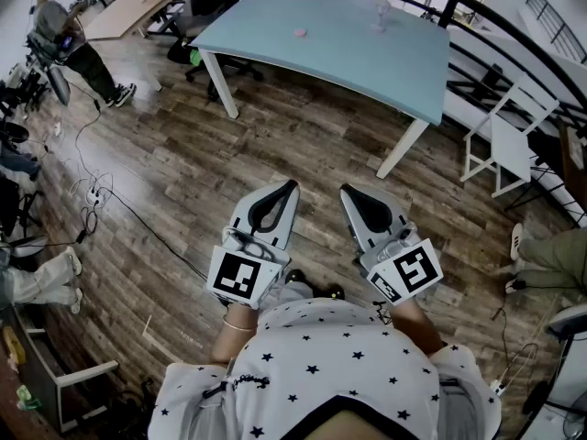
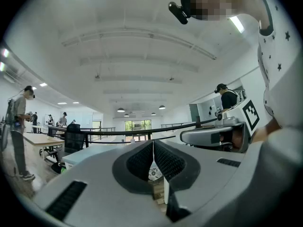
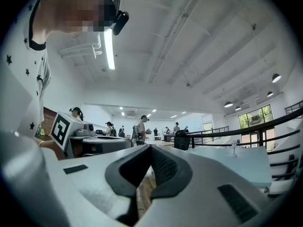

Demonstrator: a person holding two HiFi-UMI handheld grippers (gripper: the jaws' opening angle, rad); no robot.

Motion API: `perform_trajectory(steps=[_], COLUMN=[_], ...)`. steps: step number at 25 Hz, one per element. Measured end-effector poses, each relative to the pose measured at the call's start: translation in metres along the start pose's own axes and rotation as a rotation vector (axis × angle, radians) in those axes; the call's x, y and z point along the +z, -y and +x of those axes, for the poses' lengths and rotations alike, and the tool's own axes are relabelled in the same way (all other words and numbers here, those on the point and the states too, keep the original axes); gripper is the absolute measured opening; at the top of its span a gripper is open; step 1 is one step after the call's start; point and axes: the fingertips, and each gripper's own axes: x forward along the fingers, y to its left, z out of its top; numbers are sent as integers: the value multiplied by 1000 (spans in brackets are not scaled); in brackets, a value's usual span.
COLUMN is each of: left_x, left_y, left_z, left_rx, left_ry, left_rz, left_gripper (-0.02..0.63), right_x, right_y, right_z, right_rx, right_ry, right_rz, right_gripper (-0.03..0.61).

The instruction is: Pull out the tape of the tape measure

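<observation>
Tape measure unheld, left hand-held gripper (image 1: pixel 291 186) and right hand-held gripper (image 1: pixel 348 191) both pressed together

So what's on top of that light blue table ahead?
On the table sit a small pink object near the middle and a small clear object toward the far edge. Nothing covers the top, but both are too small to identify.
</observation>
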Motion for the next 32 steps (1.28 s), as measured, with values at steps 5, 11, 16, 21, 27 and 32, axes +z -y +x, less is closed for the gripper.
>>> perform_trajectory(steps=[5, 11, 16, 21, 27, 32], left_x=[-1, -4, -7, -6, -9, -13], left_y=[0, -3, -7, -10, -14, -26], left_z=[-3, -5, -6, -2, 1, 2], left_rx=[-8, -19, -30, -48, -67, -77], left_ry=[-1, -6, -13, -11, -19, -19], left_rz=[-5, -10, -17, -7, -6, -19], left_gripper=[29, 28, 29, 28, 29, 29], right_x=[-1, 1, 1, 1, -2, -6], right_y=[-2, -2, -5, -1, 1, 2], right_z=[1, 1, 4, 6, 9, 23], right_rx=[-6, -23, -29, -50, -67, -78], right_ry=[-5, 23, 26, 26, 18, 17], right_rz=[6, 27, 10, 15, 26, 32], right_gripper=[-15, -12, -6, -5, -5, -5])
